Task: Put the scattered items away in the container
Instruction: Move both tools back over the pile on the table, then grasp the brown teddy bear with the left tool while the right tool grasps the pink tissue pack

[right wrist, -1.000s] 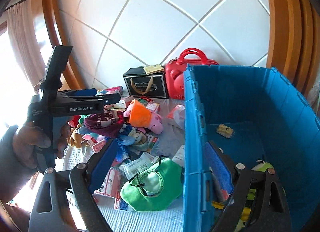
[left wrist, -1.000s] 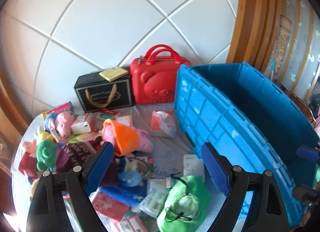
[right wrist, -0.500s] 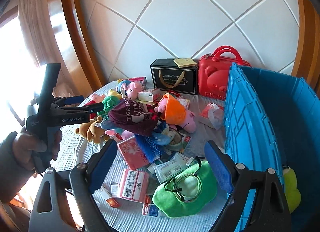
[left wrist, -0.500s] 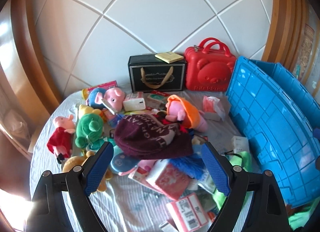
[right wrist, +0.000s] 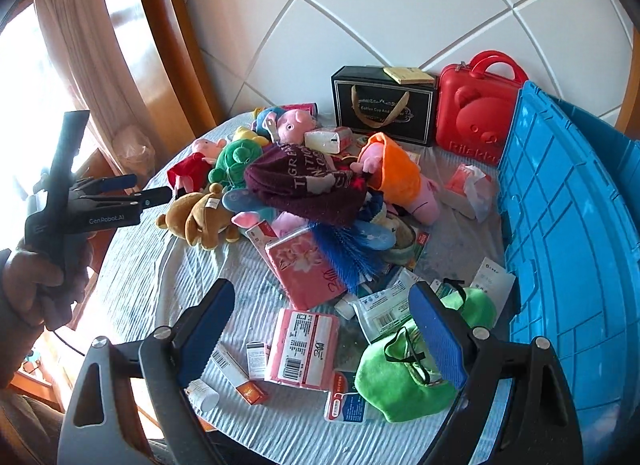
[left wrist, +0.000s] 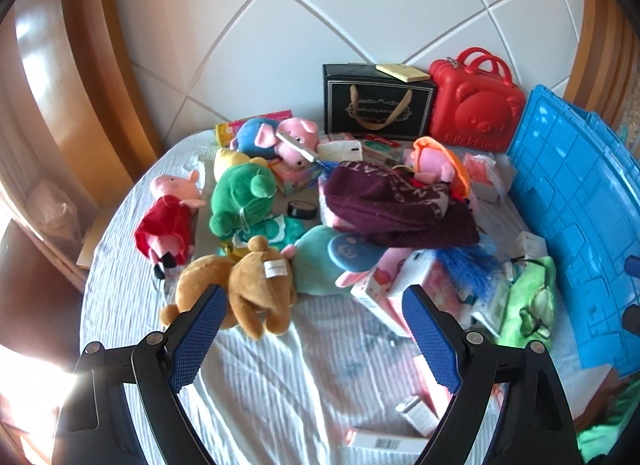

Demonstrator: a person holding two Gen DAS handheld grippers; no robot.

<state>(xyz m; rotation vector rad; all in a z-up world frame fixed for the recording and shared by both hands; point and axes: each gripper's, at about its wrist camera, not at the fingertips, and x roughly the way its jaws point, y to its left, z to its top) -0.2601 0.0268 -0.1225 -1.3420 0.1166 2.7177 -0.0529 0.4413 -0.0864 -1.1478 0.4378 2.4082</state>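
Left gripper (left wrist: 314, 329) spread wide and empty, hovering above the white striped cloth of the round counter (left wrist: 280, 385), just short of one brown plush bear (left wrist: 244, 289) lying on its side. Seen from the right wrist, the same left gripper (right wrist: 160, 195) pointing at that brown plush bear (right wrist: 200, 217) from the far left.

Farther left on the cloth: one pink pig plush in a red dress (left wrist: 172, 217), then one green plush toy (left wrist: 240, 201), with one blue-and-pink pig plush (left wrist: 276, 137) behind them near the wall. In the middle of the heap: one maroon knit hat with lettering (left wrist: 392, 205), draped over other things, and one pink pig plush in an orange hood (left wrist: 440, 165) touching its far side.

Right gripper (right wrist: 322, 325) likewise parted and empty, over two pink tissue packs (right wrist: 304, 349), one of them farther back under a blue bristle brush (right wrist: 348, 253). One green drawstring pouch (right wrist: 404, 381) beside the right finger.

Against the wall: one black gift box with a ribbon handle (right wrist: 380, 105), one red bear-face case (right wrist: 472, 109). At the far right, one big blue plastic crate (right wrist: 568, 225), standing on the counter edge, its wall touching the clutter.
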